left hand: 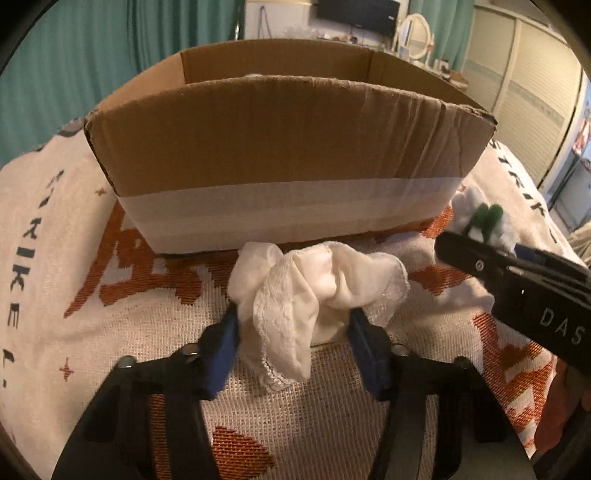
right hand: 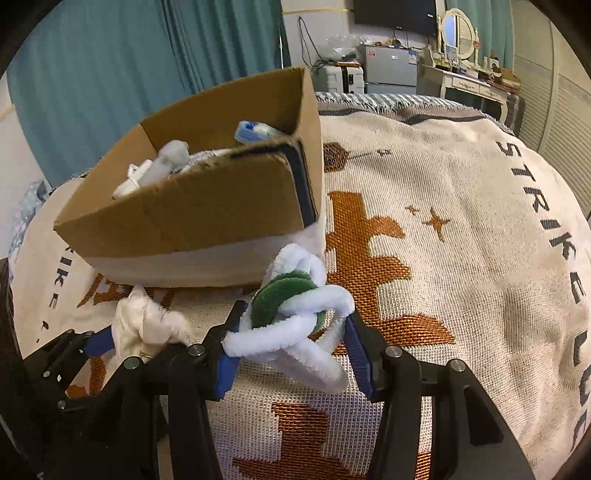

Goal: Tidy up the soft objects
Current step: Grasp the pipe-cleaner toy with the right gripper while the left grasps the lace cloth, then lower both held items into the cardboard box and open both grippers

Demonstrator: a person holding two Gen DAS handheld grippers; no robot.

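My left gripper (left hand: pixel 293 332) is shut on a crumpled white cloth (left hand: pixel 314 295) just in front of the cardboard box (left hand: pixel 288 147), low over the blanket. The cloth also shows in the right wrist view (right hand: pixel 147 325). My right gripper (right hand: pixel 291 343) is shut on a white and green fuzzy pipe-cleaner bundle (right hand: pixel 295 314) by the box's near right corner (right hand: pixel 221 206). The bundle (left hand: pixel 484 218) and right gripper show at the right of the left wrist view. Several white and blue soft items (right hand: pixel 166 162) lie inside the box.
A white woven blanket (right hand: pixel 461 221) with orange patterns and dark letters covers the bed. Teal curtains (right hand: pixel 110 74) hang behind the box. A dresser with a mirror (right hand: pixel 458 33), a small fridge and white closet doors stand at the far right.
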